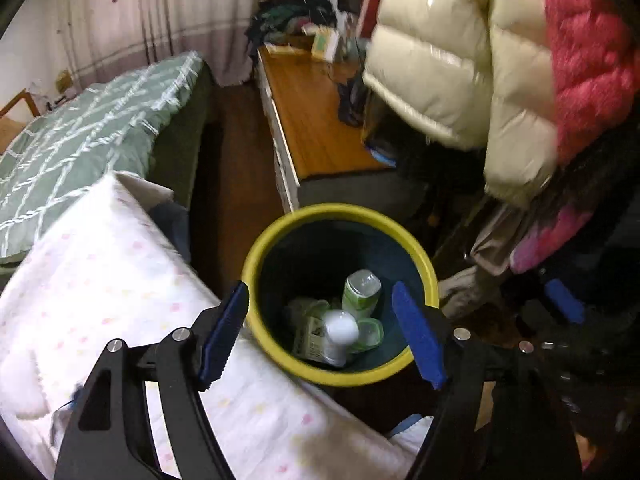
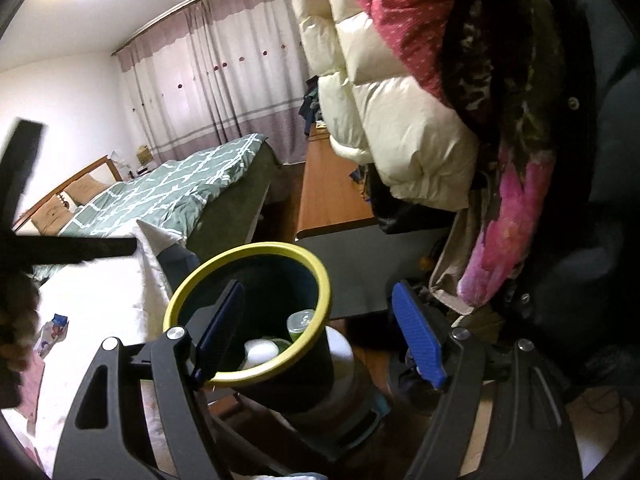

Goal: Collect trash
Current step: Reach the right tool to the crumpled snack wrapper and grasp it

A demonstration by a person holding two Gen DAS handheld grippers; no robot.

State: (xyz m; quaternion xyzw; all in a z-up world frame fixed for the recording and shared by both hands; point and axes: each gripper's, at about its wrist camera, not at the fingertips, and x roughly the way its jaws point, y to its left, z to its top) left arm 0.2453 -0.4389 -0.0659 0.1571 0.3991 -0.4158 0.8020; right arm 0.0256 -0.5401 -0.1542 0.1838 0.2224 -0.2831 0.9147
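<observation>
A waste bin with a yellow rim (image 1: 280, 232) stands on the floor beside the bed. Inside lie a green-and-white bottle (image 1: 360, 292), a white-capped bottle (image 1: 340, 330) and crumpled green packaging (image 1: 308, 320). My left gripper (image 1: 320, 290) hangs over the bin's mouth, open, with nothing between its blue pads (image 1: 224, 332). My right gripper (image 2: 320, 286) is open too and holds nothing; it looks at the bin (image 2: 248, 248) from close by, and one of its blue pads (image 1: 564, 300) shows to the right of the bin.
The bed's white dotted cover (image 1: 100, 280) borders the bin on the left; a small wrapper (image 2: 52, 328) lies on it. Behind are a green quilt (image 1: 80, 132) and a wooden desk (image 1: 312, 120). Puffy jackets (image 1: 460, 60) hang over the right side.
</observation>
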